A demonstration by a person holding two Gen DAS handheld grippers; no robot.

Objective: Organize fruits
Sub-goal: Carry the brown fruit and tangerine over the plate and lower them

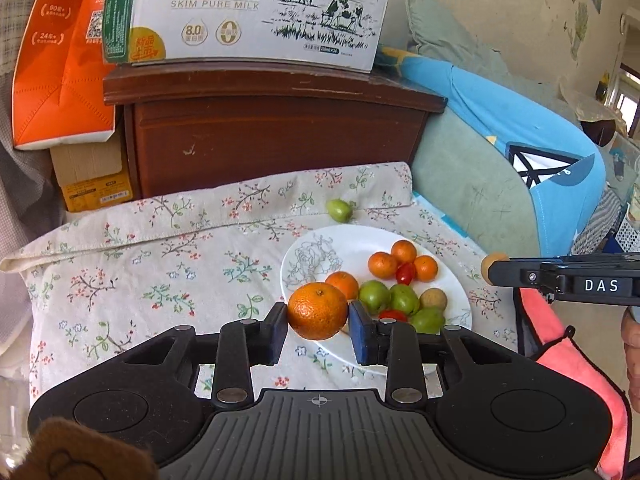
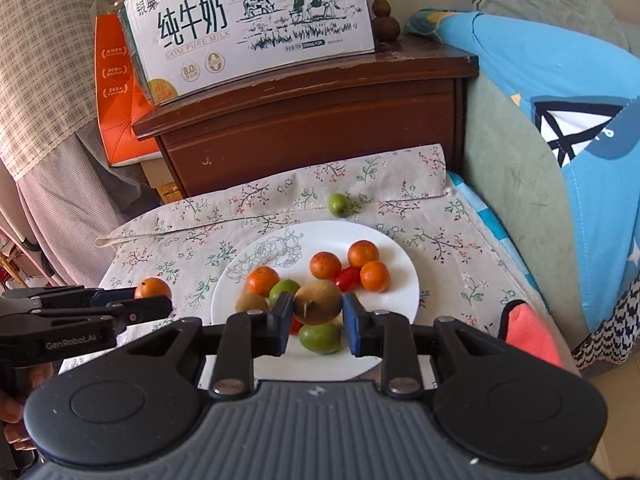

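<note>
Left gripper [image 1: 318, 322] clamped on an orange [image 1: 318, 317]: round, dimpled skin, stem scar facing up and toward the camera, no clear long axis. Held squarely between the two blue pads, one pressing each side, raised over the near left rim of the plate [image 1: 304, 248]. Seen from the right wrist camera, the same gripper [image 2: 154, 294] reaches in from the left with the orange [image 2: 152, 289] at its tip, beside the plate rim [image 2: 400, 260].

Right gripper [image 2: 316, 312] closed on a brown fruit [image 2: 318, 302]: egg-shaped, dull rough skin with a pale scuff, long axis running roughly level from pad to pad, slightly tilted. Pads touching both ends, fruit lifted above the plate. From the left wrist camera, only its round tan end [image 1: 493, 265] showing at the gripper tip [image 1: 500, 272], off the plate's right edge.

On the glossy white plate with a grey line-drawn flower: small oranges [image 2: 368, 266], smooth green fruits [image 2: 320, 338], red cherry tomatoes [image 2: 347, 278], another brown fruit [image 2: 251, 303]. One green fruit [image 2: 338, 204] alone on the floral cloth [image 2: 180, 248] behind the plate. Beyond, a dark wooden cabinet [image 2: 312, 120] carrying a milk carton [image 2: 256, 28].
</note>
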